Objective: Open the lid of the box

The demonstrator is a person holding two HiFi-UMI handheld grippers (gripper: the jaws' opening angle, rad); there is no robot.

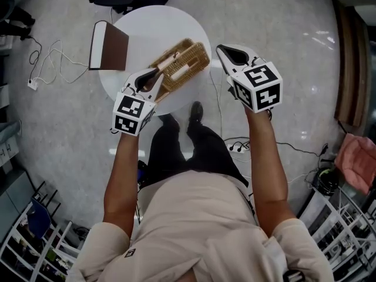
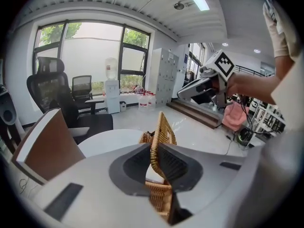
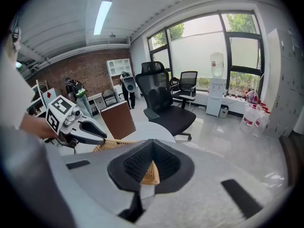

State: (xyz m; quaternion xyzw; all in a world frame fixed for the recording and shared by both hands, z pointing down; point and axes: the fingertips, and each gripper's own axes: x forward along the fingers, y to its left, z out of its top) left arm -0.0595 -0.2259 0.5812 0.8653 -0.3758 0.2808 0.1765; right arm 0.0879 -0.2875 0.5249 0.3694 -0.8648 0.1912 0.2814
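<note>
A woven wicker box (image 1: 187, 60) lies on the round white table (image 1: 153, 28). My left gripper (image 1: 157, 71) is at the box's near-left end. In the left gripper view it (image 2: 154, 148) is shut on the edge of the wicker lid (image 2: 165, 127), which stands upright and tilted above the box body (image 2: 159, 201). My right gripper (image 1: 224, 50) hangs in the air to the right of the table edge, apart from the box. Its jaws (image 3: 152, 144) meet at the tips with nothing between them; the wicker shows behind them.
A brown case with a white edge (image 1: 107, 46) stands on the table's left side. Black office chairs (image 3: 161, 103) stand beyond the table. Cables (image 1: 50, 60) trail over the floor at the left, and the person's feet (image 1: 195, 113) are by the table's near edge.
</note>
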